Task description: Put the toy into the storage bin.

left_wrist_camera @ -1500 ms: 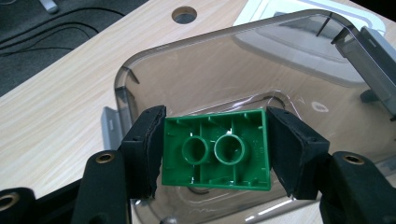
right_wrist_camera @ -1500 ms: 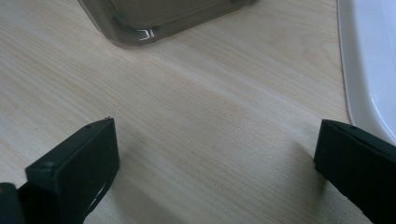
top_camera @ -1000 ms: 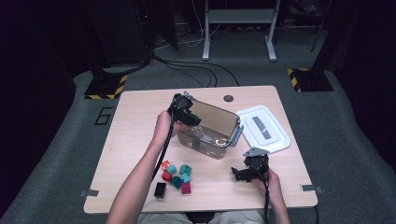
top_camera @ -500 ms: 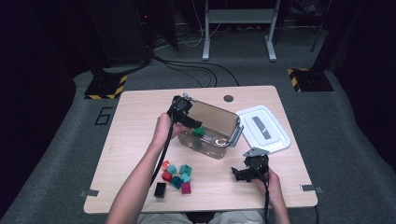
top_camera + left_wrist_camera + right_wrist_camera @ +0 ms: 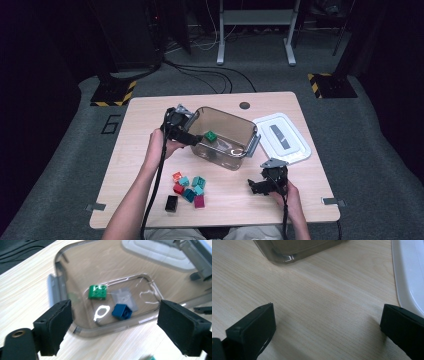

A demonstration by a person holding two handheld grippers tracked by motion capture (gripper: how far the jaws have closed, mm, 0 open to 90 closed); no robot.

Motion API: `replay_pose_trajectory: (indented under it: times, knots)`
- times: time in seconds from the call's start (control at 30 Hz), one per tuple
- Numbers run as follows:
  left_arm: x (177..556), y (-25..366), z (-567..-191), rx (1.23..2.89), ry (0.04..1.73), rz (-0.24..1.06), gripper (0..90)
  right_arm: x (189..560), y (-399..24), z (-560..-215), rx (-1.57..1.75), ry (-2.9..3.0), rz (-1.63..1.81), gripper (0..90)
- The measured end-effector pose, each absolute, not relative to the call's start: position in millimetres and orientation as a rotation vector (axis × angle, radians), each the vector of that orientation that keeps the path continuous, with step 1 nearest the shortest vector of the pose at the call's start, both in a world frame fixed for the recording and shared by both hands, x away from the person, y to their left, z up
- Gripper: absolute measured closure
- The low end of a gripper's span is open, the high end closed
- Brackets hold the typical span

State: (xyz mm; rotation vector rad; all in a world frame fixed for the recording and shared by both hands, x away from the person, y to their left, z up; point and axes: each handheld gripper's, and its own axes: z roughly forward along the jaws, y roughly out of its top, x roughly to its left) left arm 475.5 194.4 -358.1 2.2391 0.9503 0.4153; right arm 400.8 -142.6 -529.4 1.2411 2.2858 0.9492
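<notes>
- The left gripper (image 5: pixel 192 138) sits at the left rim of the clear smoky plastic bin (image 5: pixel 223 156), its fingers (image 5: pixel 53 328) spread wide with nothing between them; they have just been opening.
- A second ago a small green studded brick (image 5: pixel 97 292) was held in those fingers above the bin; half a second ago it was already dropping inside — now it lies on the bin floor, free of the gripper.
- Beside it on the bin floor lies a dark blue studded brick (image 5: pixel 122 311), just apart from the green one and nearer the gripper, with a pale clear piece (image 5: pixel 124 297) touching or overlapping it; I cannot tell which.
- So one more brick is sorted, and the release looks finished rather than half done.
- The rest of the work waits at the near-left part of the desk (image 5: pixel 140 125): a loose cluster of red, teal and magenta bricks (image 5: pixel 189 185) plus a black brick (image 5: pixel 171 202) just to its left — all well apart from the bin.
- The right gripper (image 5: pixel 260 186) rests near the desk's near-right edge, fingers (image 5: pixel 252 328) released and empty over bare wood, in the same spot as a second ago.
- The white bin lid (image 5: pixel 280 139) lies flat near the desk's right edge, off the bin, so the opening is free for the next drop.
- Likely next: the left hand goes back to the cluster for another brick.
</notes>
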Motion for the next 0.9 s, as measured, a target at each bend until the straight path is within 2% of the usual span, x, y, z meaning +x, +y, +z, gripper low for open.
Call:
replay_pose_trajectory:
  times: [0.37, 0.9]
  knots:
    - [454, 222, -374, 2.216, 0.990, 0.427, 8.4, 401, -143, -530, 1.240, 2.283, 0.947, 0.0]
    - [428, 258, -432, 2.227, 1.085, 0.382, 8.3, 399, -142, -529, 1.264, 2.272, 0.948, 0.0]
